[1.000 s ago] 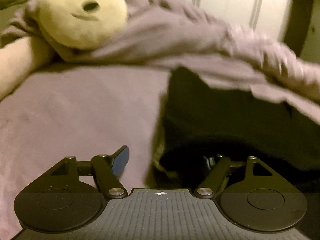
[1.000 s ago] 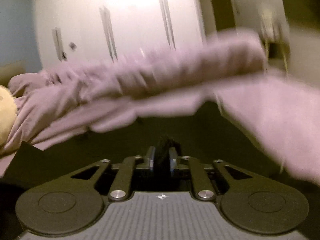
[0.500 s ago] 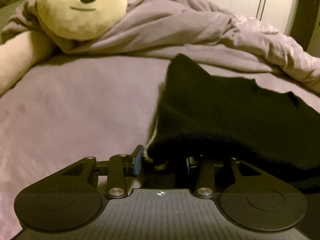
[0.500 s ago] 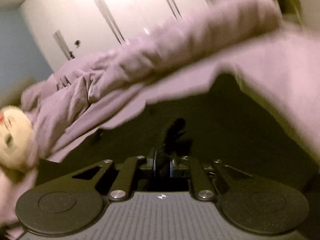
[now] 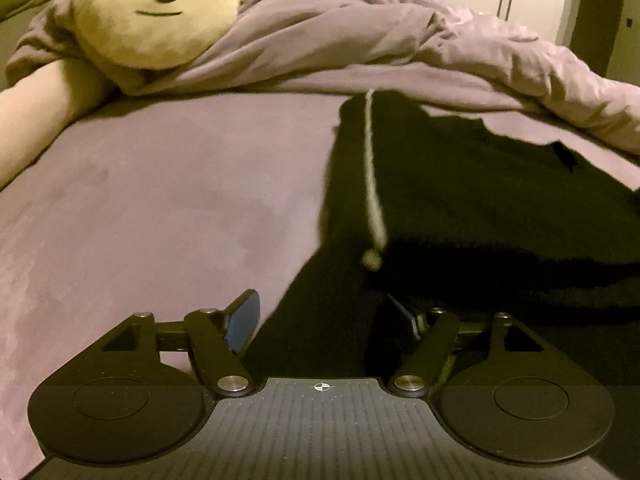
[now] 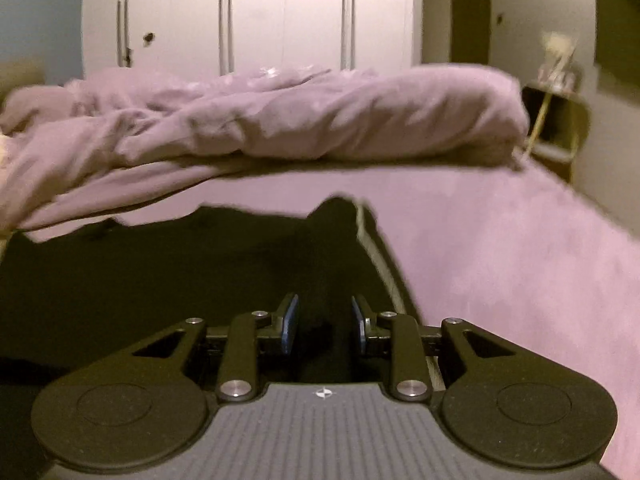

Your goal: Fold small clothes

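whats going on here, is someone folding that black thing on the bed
Yes. A person works two handheld tongs on a black garment spread on a purple bed, below a rumpled duvet and a plush toy. The left tongs and right tongs each straddle an edge of the fabric, and both are opening, so the garment seems just released. It lies partly flat with a pale cord across it.
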